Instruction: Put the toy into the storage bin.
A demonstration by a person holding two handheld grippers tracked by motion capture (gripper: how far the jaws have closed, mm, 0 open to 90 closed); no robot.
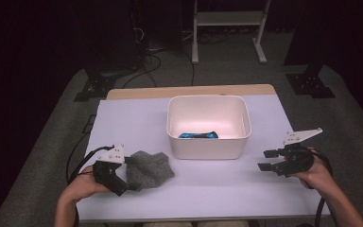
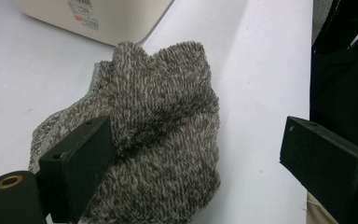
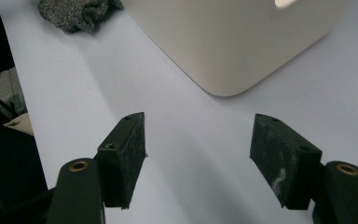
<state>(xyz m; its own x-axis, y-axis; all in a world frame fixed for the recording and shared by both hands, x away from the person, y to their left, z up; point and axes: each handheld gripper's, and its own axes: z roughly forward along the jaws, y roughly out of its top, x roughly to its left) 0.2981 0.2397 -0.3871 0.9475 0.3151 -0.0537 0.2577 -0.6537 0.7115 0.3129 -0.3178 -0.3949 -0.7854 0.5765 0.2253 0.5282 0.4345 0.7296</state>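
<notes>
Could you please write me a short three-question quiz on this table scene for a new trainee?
1. Which tool is at the grey knitted cloth: left or right?
2. True or false: the white bin holds a blue item.
3. The right tool has: A) open jaws with nothing between them, B) jaws shut on the cloth.

Key:
1. The left tool, jaws open, one pad against the cloth.
2. True.
3. A.

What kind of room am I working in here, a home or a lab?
Most likely a lab or recording studio, not a home. The white table stands amid dark curtains, loose cables run across the grey floor, and black stand feet sit beside it, with a white frame behind.
</notes>
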